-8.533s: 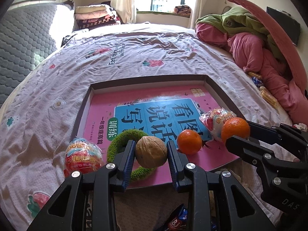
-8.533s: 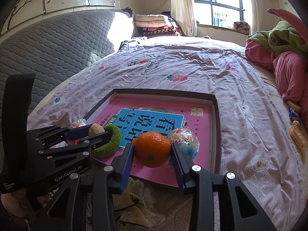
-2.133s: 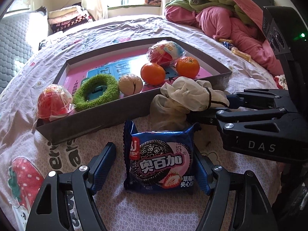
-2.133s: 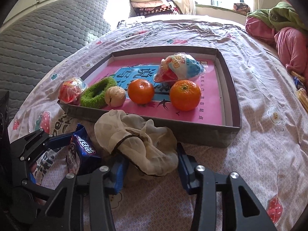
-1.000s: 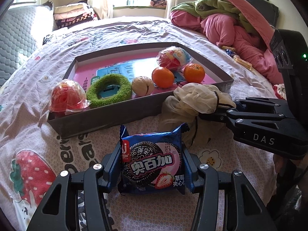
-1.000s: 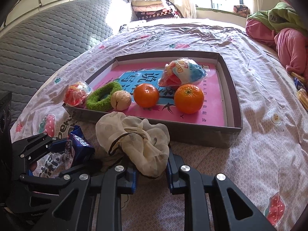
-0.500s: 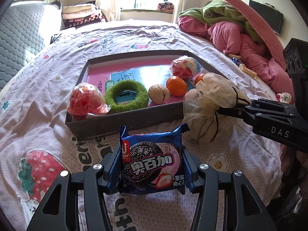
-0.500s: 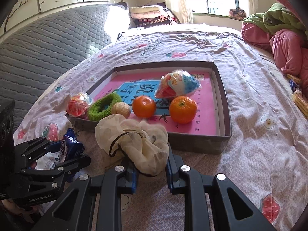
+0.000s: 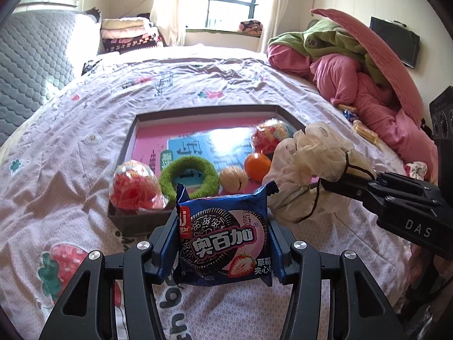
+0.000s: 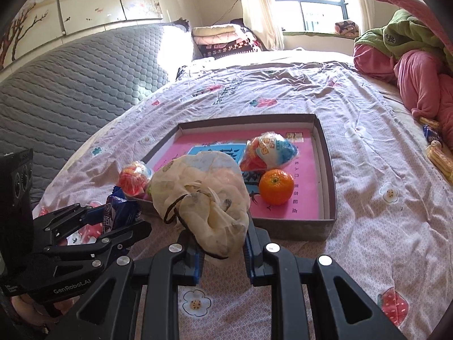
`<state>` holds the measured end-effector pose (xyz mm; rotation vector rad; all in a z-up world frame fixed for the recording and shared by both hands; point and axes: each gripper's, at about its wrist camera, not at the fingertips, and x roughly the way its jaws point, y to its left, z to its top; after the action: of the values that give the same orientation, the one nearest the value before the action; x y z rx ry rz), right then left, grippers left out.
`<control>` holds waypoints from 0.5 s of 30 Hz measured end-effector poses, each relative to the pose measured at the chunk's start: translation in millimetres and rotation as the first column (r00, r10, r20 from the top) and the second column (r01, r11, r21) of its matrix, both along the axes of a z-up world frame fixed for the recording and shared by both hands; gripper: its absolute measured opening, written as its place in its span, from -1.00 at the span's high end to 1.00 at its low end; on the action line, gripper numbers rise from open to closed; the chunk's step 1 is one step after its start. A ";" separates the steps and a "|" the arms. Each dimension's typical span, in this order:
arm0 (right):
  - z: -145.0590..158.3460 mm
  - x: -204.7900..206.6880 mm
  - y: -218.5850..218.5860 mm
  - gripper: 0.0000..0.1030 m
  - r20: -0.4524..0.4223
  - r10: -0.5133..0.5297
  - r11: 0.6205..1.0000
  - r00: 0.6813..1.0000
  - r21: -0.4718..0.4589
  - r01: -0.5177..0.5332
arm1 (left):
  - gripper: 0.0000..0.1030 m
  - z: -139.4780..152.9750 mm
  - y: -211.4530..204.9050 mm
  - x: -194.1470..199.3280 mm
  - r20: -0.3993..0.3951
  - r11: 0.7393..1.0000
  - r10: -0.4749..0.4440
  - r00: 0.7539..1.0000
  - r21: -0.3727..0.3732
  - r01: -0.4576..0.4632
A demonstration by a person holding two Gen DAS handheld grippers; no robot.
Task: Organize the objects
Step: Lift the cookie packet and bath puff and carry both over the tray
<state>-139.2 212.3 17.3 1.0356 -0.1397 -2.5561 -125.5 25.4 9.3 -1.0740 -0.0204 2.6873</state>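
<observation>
My left gripper (image 9: 222, 243) is shut on a blue cookie packet (image 9: 223, 238) and holds it up above the bedspread, just in front of the grey tray (image 9: 133, 222). My right gripper (image 10: 222, 252) is shut on a cream mesh pouch (image 10: 203, 195) with a dark drawstring, lifted at the tray's near edge; the pouch also shows in the left wrist view (image 9: 314, 161). The tray holds a green ring (image 9: 188, 177), a walnut (image 9: 233, 178), two oranges (image 10: 276, 187), and two wrapped jelly cups (image 10: 269, 151).
The tray (image 10: 329, 170) lies on a floral bedspread (image 10: 382, 198) over a pink book. Pink and green bedding (image 9: 362, 70) is piled at the right, with small snacks (image 10: 436, 150) beside it. A grey quilted headboard (image 10: 70, 76) runs along the left.
Both grippers closed on their items and rose off the bed, then moved forward toward the tray. The pouch now hangs over the tray's near edge.
</observation>
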 end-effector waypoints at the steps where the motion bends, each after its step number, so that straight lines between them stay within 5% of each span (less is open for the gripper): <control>1: 2.4 0.6 0.6 0.55 -0.006 -0.004 1.000 1.000 -0.006 0.004 | -0.07 2.6 0.3 -0.1 -0.010 1.000 0.005 1.000 -0.001 -0.005; 15: 36.7 -2.7 6.8 0.55 -0.100 -0.052 0.998 0.994 -0.044 0.048 | -0.07 33.3 8.2 -17.1 -0.089 0.998 0.057 0.994 0.023 -0.055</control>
<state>-141.9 219.0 54.0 0.8966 -0.1934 -2.6324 -142.7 33.6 42.6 -0.9601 -0.0625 2.7760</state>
